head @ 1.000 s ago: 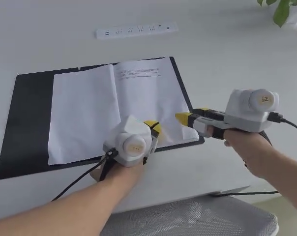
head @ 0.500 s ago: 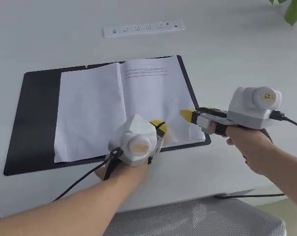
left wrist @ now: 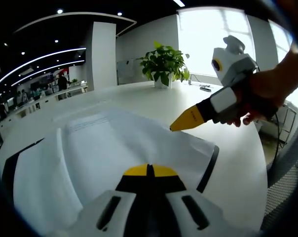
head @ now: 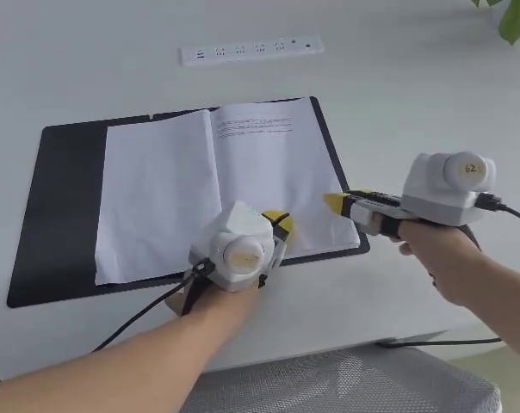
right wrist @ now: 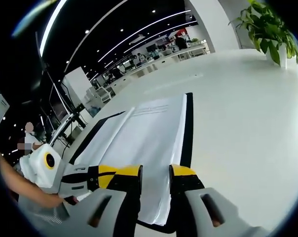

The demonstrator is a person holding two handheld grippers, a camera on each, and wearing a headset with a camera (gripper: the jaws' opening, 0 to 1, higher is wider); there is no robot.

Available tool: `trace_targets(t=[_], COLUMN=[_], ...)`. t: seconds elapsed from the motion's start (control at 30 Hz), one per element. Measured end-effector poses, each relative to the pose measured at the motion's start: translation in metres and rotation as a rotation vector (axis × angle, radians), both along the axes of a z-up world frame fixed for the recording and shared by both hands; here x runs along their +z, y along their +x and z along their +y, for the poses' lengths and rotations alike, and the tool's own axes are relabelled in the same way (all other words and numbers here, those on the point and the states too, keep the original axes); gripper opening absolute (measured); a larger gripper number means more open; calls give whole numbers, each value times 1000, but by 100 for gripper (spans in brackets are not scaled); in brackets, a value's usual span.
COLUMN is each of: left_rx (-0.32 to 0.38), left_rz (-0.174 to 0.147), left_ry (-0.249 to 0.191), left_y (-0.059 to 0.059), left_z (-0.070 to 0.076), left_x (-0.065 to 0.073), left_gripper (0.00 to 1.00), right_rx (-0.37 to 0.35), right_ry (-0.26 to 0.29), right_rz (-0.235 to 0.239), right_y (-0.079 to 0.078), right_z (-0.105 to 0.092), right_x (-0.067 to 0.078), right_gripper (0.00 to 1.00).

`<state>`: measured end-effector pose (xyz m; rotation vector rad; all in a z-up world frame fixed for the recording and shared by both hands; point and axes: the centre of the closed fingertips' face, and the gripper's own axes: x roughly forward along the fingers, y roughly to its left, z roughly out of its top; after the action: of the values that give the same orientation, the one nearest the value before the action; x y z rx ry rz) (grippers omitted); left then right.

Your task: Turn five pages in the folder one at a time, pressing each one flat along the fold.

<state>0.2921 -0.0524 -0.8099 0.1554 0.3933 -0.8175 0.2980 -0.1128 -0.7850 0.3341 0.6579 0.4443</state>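
Note:
A black folder [head: 58, 215] lies open on the white table, with a blank left page [head: 157, 189] and a right page [head: 273, 163] that has a few printed lines at its top. My left gripper [head: 279, 220] is shut and rests low over the bottom of the right page, close to the fold [head: 215, 172]. In its own view the yellow tips of the left gripper [left wrist: 149, 170] meet above the white sheet [left wrist: 114, 143]. My right gripper [head: 333, 202] hovers at the right page's outer edge near its lower corner. Its own view shows the right gripper [right wrist: 155, 173] open, with the page [right wrist: 149, 133] running under the gap.
A white power strip [head: 251, 50] lies on the table beyond the folder. A potted plant [head: 510, 17] stands at the far right corner. The grey mesh chair back [head: 346, 383] is below the table's near edge. Cables trail from both grippers.
The head camera has shifted, so the folder sits a little further right in the picture. My right gripper has eased slightly right along the page edge. The left gripper has barely moved.

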Motion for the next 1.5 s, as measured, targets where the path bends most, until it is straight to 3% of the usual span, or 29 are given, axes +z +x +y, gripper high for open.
trace_targets(t=[0.27, 0.5, 0.57, 0.77, 0.83, 1.07, 1.2, 1.27, 1.3, 1.33, 1.4, 1.43, 1.47, 1.5], left_rx=[2, 2, 2, 1, 5, 7, -36, -19, -14, -6, 3, 7, 10, 13], left_rz=[1, 1, 1, 4, 8, 51, 111, 111, 113, 122, 109, 113, 121, 120], left_ry=[-4, -6, -6, -9, -12, -49, -92, -97, -98, -110, -118, -121, -128, -130], left_y=[0, 0, 0, 0, 0, 1, -10, -9, -9, -10, -9, -8, -8, -8], left_z=[0, 0, 0, 0, 0, 0, -6, -2, 0, 4, 11, 13, 15, 17], left_x=[0, 0, 0, 0, 1, 3, 8, 11, 12, 16, 23, 24, 26, 26], left_gripper=[0, 0, 0, 0, 0, 1, 20, 29, 29, 26, 26, 28, 29, 29], right_rx=[-29, -78, -98, -87, -71, -68, -65, -60, -54, -54, -39, -31, -8, -4], right_ry=[28, 125, 176, 175, 159, 216, 252, 268, 294, 295, 294, 279, 219, 220], right_rz=[25, 79, 105, 128, 113, 83, 78, 76, 76, 72, 57, 52, 36, 35], right_y=[3, 3, 2, 2, 1, 2, 1, 0, 0, 0, -1, -1, -2, -2], right_z=[-10, -12, -11, -9, -7, -4, 0, 3, 7, 8, 13, 15, 14, 16], right_x=[-1, -4, -2, -4, 0, 13, 17, 21, 24, 25, 30, 30, 27, 28], right_gripper=[3, 0, 0, 0, 0, 0, 0, 0, 0, 0, 0, 0, 0, 0])
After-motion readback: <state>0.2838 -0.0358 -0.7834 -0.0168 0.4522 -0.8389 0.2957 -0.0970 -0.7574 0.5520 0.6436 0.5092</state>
